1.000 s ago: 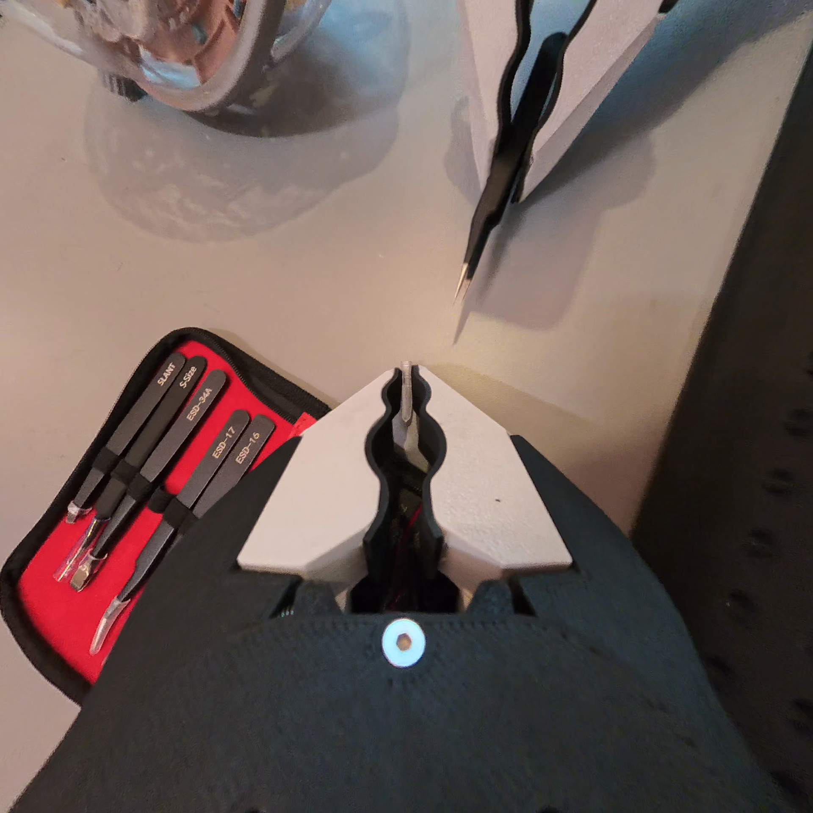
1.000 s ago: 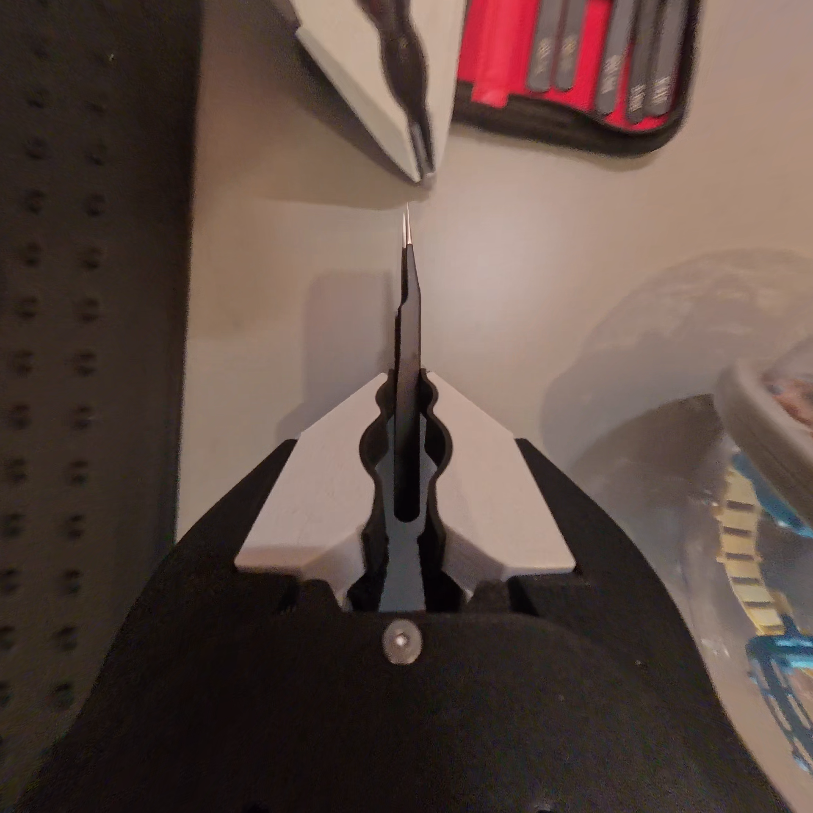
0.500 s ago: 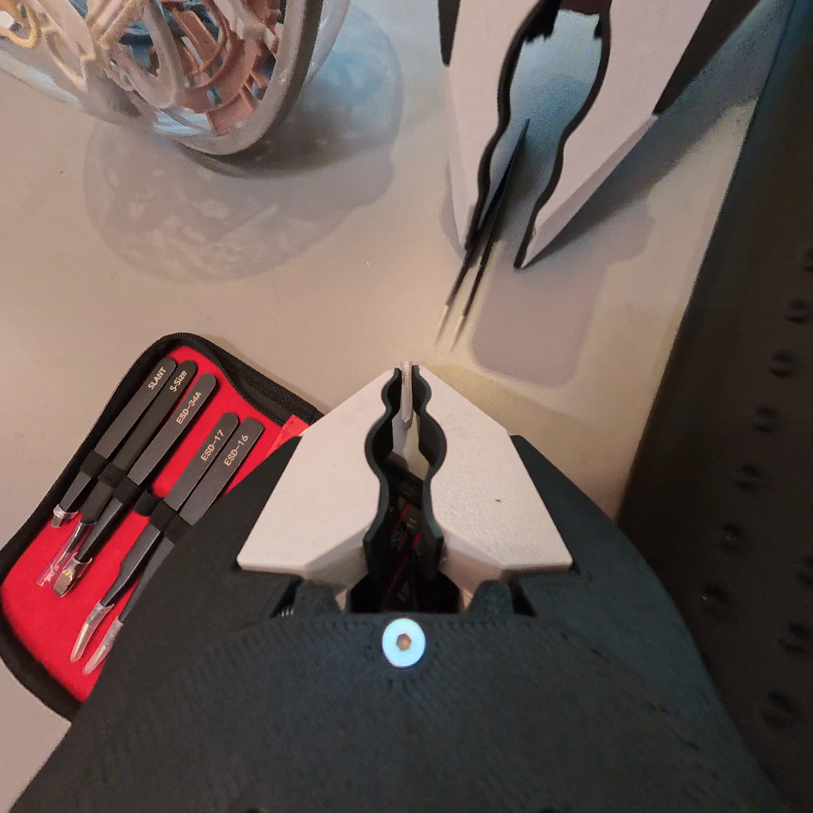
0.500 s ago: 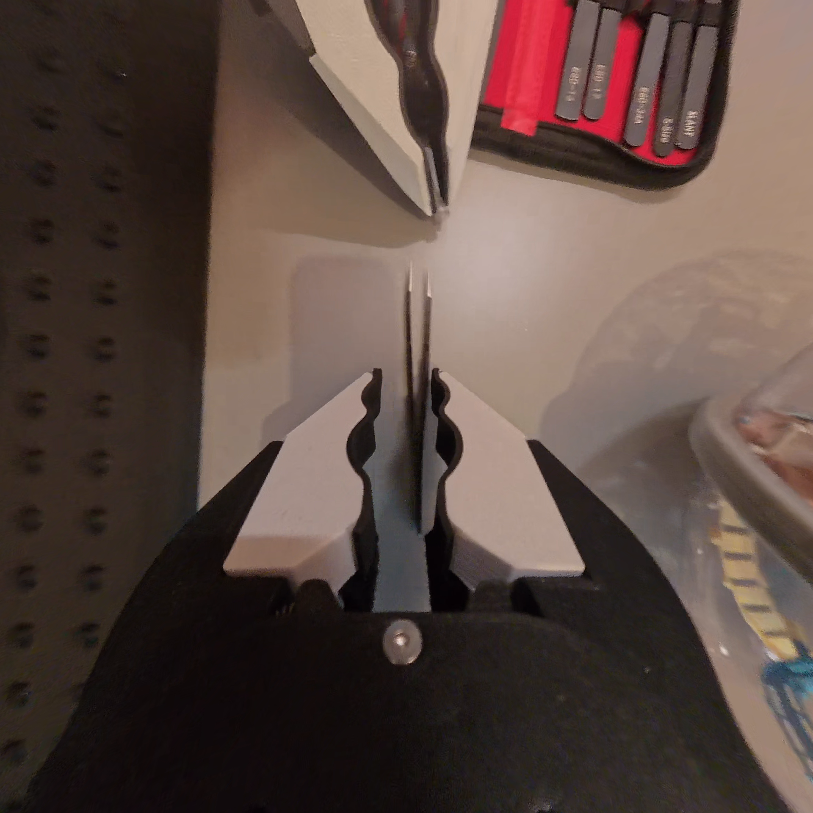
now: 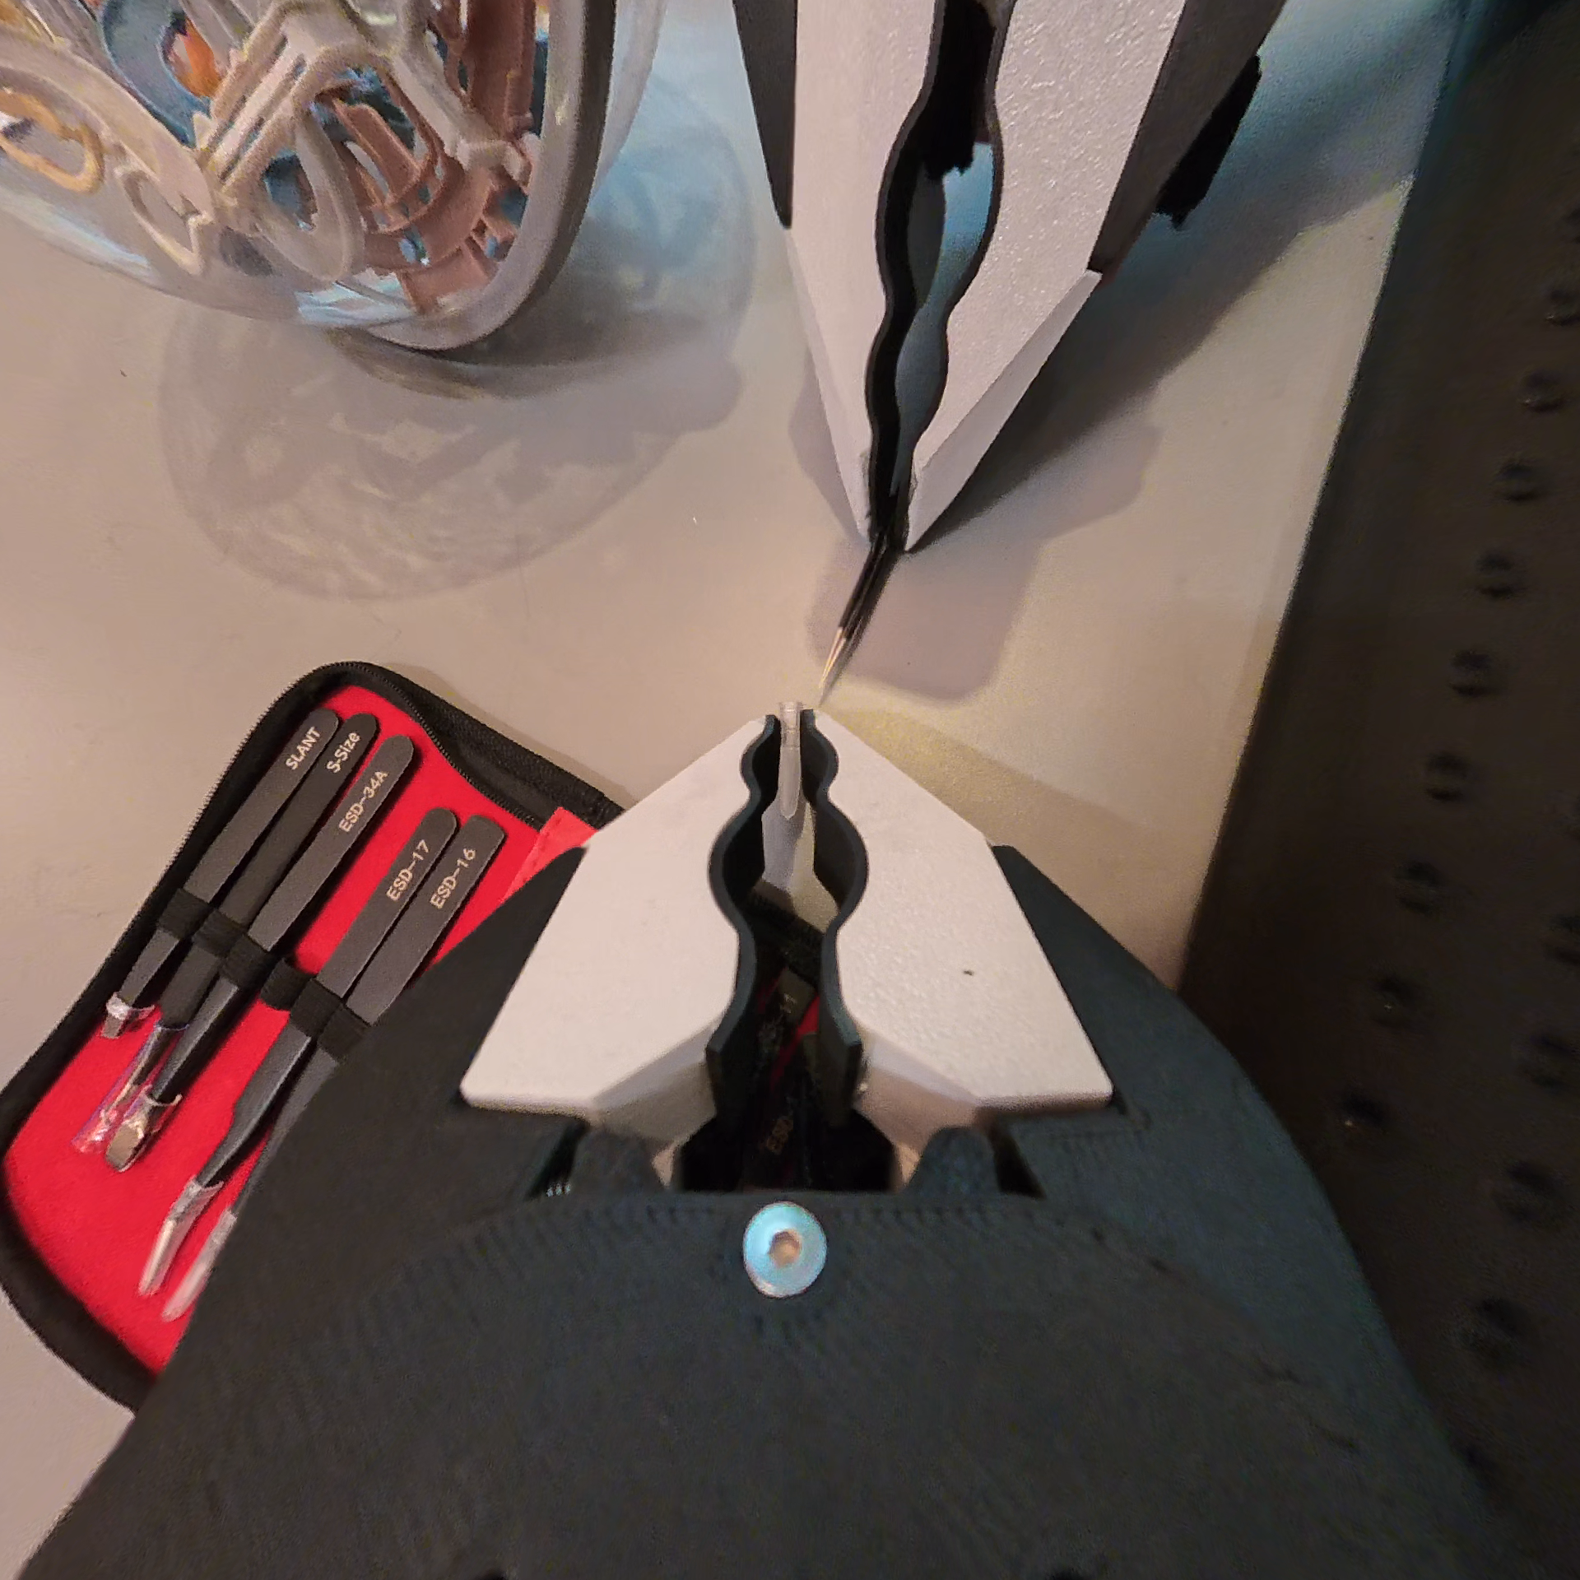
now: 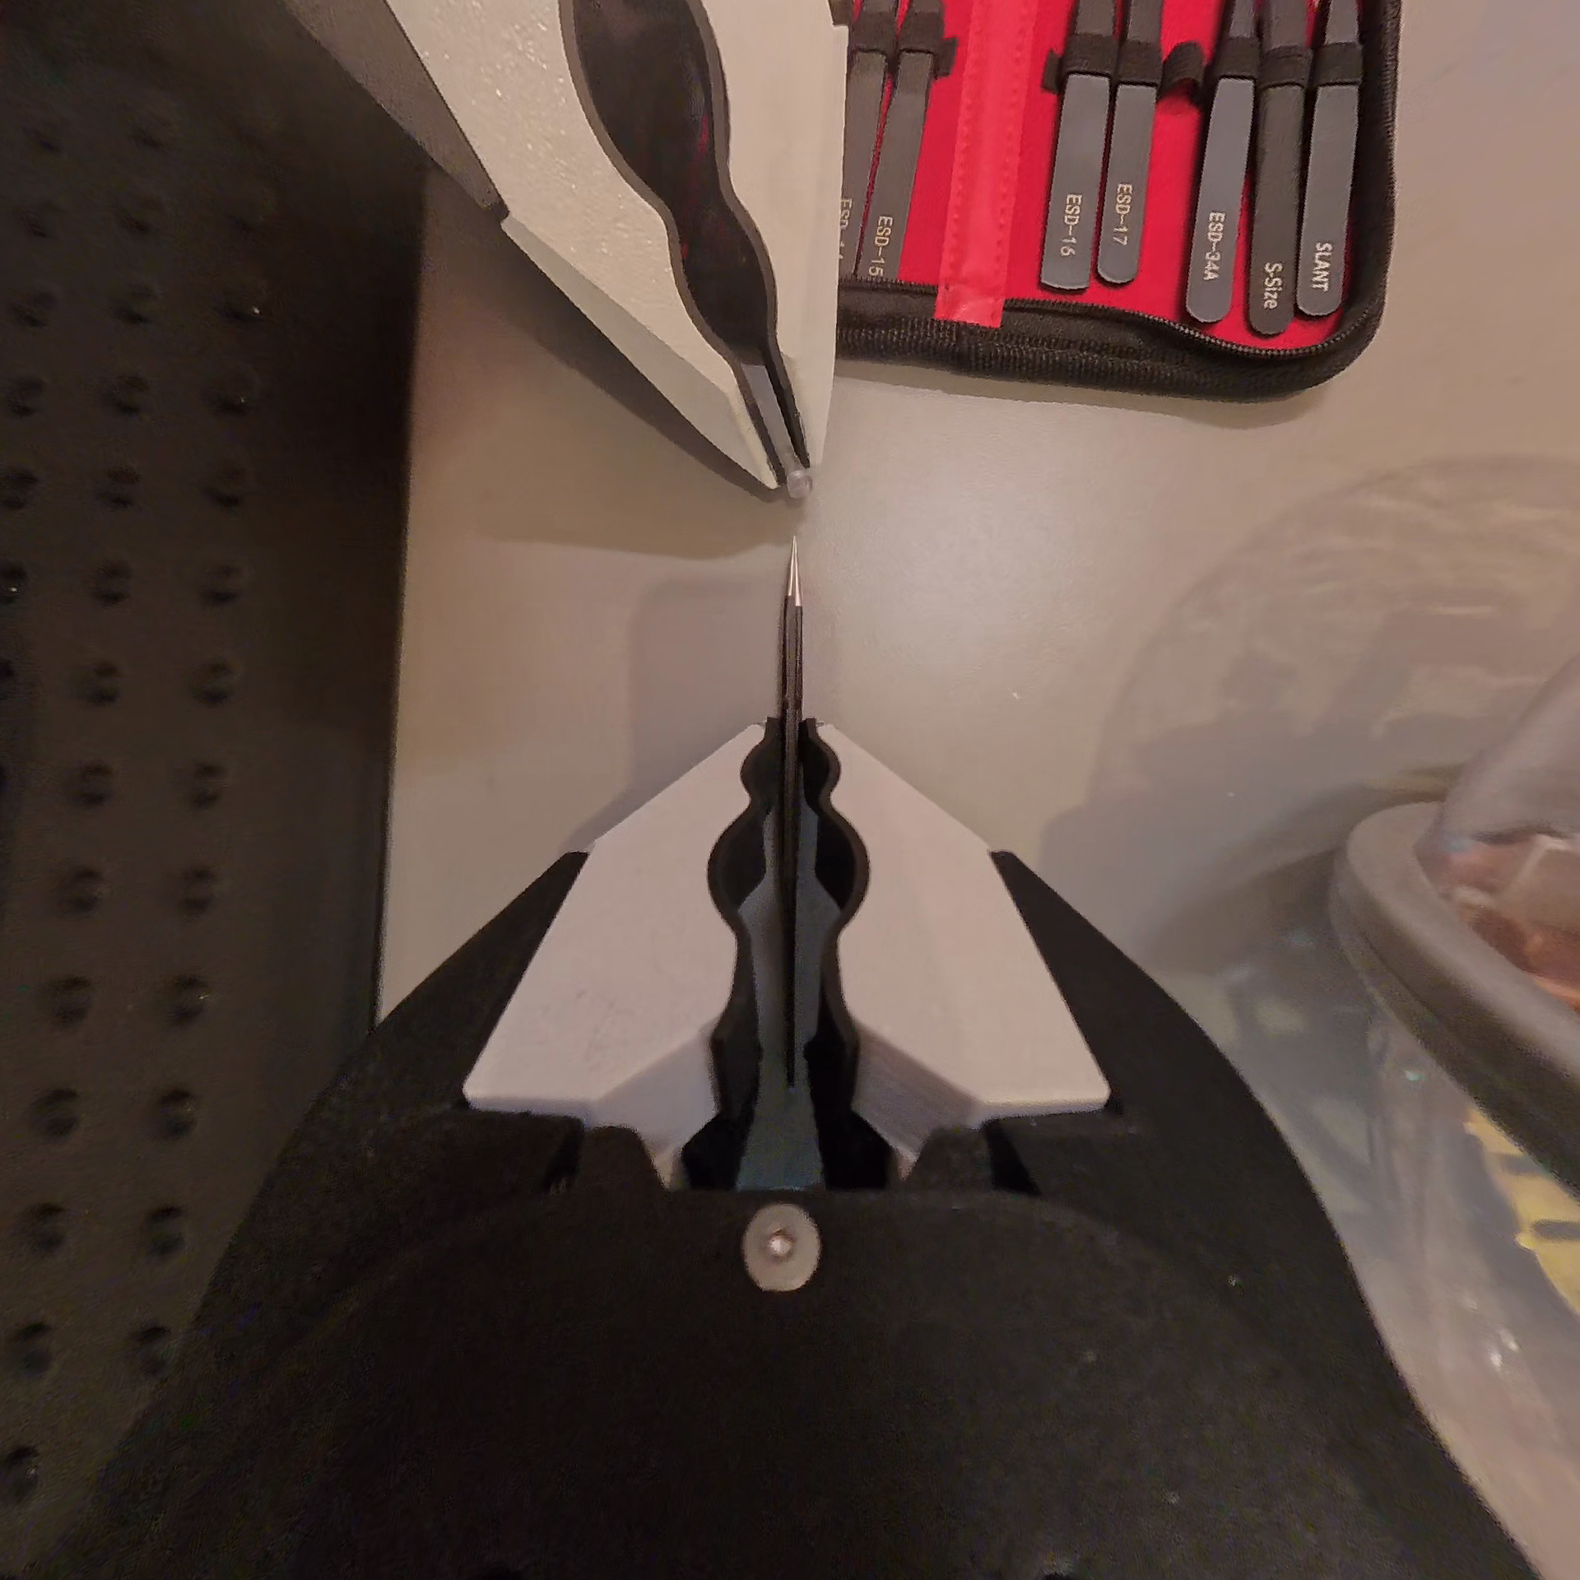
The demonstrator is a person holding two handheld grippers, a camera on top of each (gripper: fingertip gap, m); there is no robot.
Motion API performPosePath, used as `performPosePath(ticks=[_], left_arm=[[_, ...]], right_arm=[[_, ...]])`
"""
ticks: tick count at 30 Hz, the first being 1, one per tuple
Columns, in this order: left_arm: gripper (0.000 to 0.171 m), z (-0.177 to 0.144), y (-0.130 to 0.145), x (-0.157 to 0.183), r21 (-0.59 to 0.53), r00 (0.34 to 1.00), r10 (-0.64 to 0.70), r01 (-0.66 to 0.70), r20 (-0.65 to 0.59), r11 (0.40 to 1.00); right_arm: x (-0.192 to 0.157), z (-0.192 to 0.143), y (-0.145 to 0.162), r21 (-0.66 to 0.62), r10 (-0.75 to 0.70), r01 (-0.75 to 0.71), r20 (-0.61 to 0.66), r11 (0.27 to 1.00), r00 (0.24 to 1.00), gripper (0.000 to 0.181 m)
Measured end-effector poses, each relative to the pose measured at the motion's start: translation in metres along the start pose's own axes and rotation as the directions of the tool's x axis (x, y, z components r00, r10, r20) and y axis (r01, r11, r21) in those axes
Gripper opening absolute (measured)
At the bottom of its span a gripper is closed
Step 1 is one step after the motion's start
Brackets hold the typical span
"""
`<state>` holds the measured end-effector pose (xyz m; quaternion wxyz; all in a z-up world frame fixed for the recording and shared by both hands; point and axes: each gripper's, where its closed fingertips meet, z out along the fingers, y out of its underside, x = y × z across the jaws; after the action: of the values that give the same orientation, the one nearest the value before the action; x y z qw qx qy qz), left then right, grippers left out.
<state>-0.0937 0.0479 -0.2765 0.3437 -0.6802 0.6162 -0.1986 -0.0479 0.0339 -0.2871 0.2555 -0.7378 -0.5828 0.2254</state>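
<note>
Between the two claws, over the grey worktop (image 5: pixel 427 598), a bare pointed tweezer (image 6: pixel 793 650) sits pinched in the right claw (image 6: pixel 791 727), its tip just short of the clear tip cap (image 5: pixel 788 752) clamped in the left claw (image 5: pixel 791 727); not yet touching. Red case (image 5: pixel 68 1197) lies left. Clear container (image 5: pixel 299 154) contents stay indistinct.

Dim warm light; soft shadows on table (image 5: pixel 427 598); wide-angle edge distortion; near foreground blurred.
</note>
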Motion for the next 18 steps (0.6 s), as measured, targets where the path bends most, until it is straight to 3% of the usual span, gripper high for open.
performPosePath(ticks=[6, 18], left_arm=[[0.002, -0.009, -0.012, 0.001, 0.072, 0.999, 0.034, -0.034, -0.004, 0.997], [0.002, -0.017, -0.022, 0.001, 0.1, 0.998, 0.066, -0.067, 0.011, 0.993]], right_arm=[[0.002, -0.024, -0.022, 0.101, -0.016, 0.021, -0.048, 0.995, 0.999, 0.0], [-0.002, -0.027, -0.027, 0.054, -0.097, 0.101, -0.082, 0.993, 0.992, 0.0]])
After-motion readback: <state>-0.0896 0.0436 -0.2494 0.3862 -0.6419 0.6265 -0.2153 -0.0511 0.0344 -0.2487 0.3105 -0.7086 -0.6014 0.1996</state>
